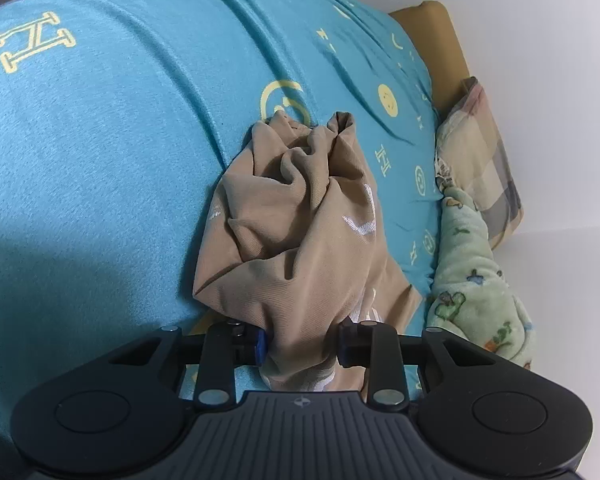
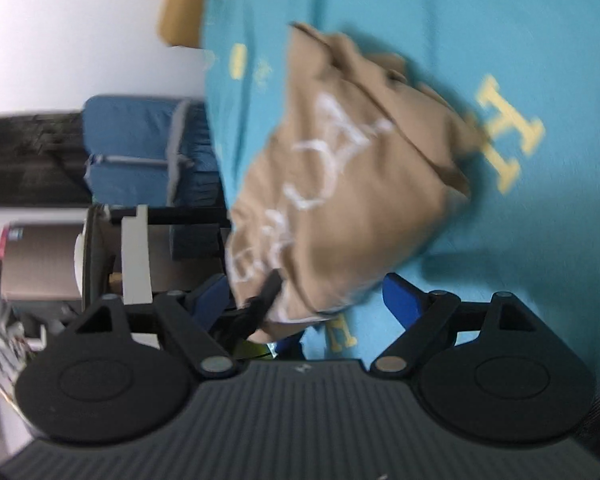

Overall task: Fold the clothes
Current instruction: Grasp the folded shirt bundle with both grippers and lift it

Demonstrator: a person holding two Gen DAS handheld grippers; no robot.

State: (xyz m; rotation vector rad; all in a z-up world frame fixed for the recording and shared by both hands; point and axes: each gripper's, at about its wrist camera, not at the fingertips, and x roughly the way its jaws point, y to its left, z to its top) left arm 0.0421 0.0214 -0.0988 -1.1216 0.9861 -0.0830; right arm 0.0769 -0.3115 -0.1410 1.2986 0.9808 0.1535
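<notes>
Spreading across nearly everything in sight is a bed with a turquoise sheet point(image 1: 100, 160) printed in yellow letters and faces, and on it sits the one garment that matters, a crumpled tan shirt point(image 1: 296, 216) with white lettering, heaped near the bed's edge. At about two o'clock from the heap in the left wrist view lie a checked pillow point(image 1: 484, 152) and a pale green fleece blanket point(image 1: 476, 292) against the wall. The step in hand looks like the first pick-up, getting hold of the bunched shirt so it can be shaken out flat. The left claw point(image 1: 300, 344) is pinching a thick fold at the shirt's near end, cloth bulging between its pads. The right claw point(image 2: 304, 300) stands spread wide, the shirt's lower edge at about twelve o'clock, between its blue fingers point(image 2: 400, 296) but not gripped. I would say the next move calls for the right claw to find a hem or shoulder seam and close on it.
</notes>
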